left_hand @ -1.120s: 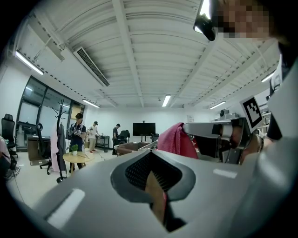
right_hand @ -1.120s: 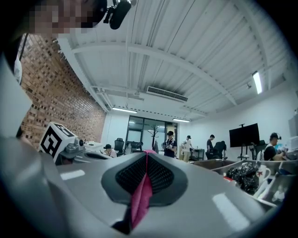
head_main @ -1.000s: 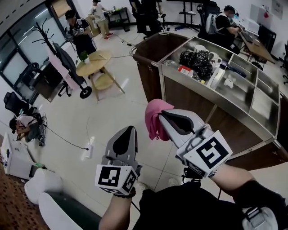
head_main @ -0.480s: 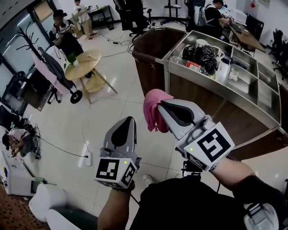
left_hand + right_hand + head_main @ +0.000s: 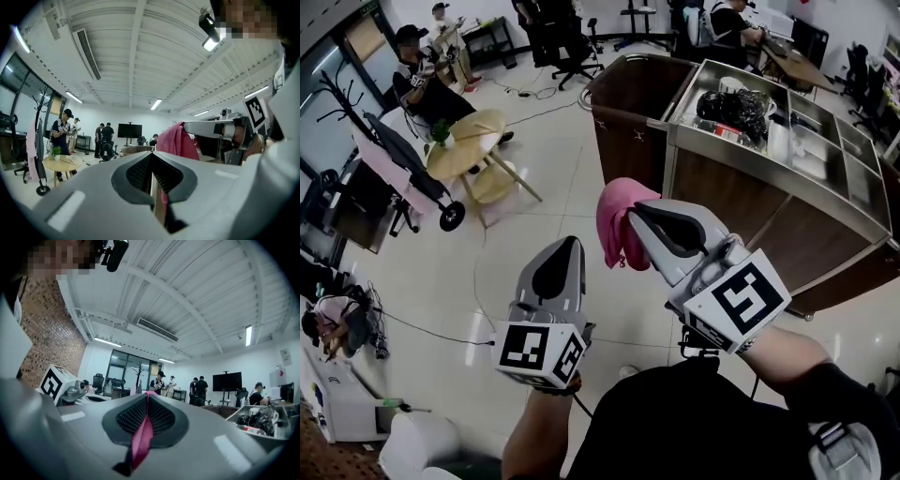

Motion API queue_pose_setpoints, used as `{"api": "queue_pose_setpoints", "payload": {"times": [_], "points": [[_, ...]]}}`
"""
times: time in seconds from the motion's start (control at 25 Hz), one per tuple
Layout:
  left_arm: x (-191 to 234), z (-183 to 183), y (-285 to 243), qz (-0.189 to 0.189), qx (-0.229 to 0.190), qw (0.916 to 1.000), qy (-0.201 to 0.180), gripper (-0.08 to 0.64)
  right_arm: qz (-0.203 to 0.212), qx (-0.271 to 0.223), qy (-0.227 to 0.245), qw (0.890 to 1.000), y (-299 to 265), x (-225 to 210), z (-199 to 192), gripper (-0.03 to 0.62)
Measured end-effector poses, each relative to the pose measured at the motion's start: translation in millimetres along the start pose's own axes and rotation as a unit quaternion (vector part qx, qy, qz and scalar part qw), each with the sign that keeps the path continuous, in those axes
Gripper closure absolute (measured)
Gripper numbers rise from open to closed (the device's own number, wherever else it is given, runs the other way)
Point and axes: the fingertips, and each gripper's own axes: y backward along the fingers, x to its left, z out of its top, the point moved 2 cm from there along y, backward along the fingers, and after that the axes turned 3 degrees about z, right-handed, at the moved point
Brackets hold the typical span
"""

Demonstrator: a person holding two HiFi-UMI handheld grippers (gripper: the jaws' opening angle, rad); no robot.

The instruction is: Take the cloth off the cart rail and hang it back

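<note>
The left gripper (image 5: pixel 564 242) is nearest, fingers pressed together on nothing. Just right of it, the right gripper (image 5: pixel 634 208) has its fingers pinched on the pink cloth (image 5: pixel 616 223), which dangles in mid-air. So the taking-off looks done; rehanging remains, with the cart rail (image 5: pixel 626 113) well apart, far right

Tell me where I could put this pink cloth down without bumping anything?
The floor between the round wooden table and the cart is bare. The steel trays at the cart's right end look bare too. The tray beside the brown bin is crowded with black bags.
</note>
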Motion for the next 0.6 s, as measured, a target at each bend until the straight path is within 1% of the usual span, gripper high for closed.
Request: {"api": "queue_pose_setpoints", "payload": {"times": [0.16,0.24,0.28,0.4,0.44,0.6], "points": [[30.2,5.5,11.2,-0.017,-0.003,0.9998,0.004,0.560,-0.014,0.006,0.003,1.000,-27.5,19.6,5.9,0.586],[43.9,8.5,18.0,-0.021,-0.007,0.9997,0.008,0.560,-0.025,0.026,-0.008,0.999,-36.9,30.4,3.6,0.586],[50.6,9.3,21.6,-0.022,-0.009,0.9997,0.010,0.560,-0.027,0.025,-0.003,0.999,-42.4,35.4,3.9,0.585],[74.6,12.7,29.1,-0.029,-0.015,0.9993,0.018,0.560,-0.021,-0.027,0.057,0.998,-68.4,45.0,18.9,0.586],[81.9,13.8,29.4,-0.031,-0.017,0.9992,0.021,0.560,-0.021,-0.033,0.066,0.997,-76.3,46.9,22.0,0.586],[89.4,8.5,18.3,-0.037,-0.018,0.9989,0.024,0.560,-0.030,-0.027,0.064,0.997,-84.3,36.5,17.7,0.584]]}}
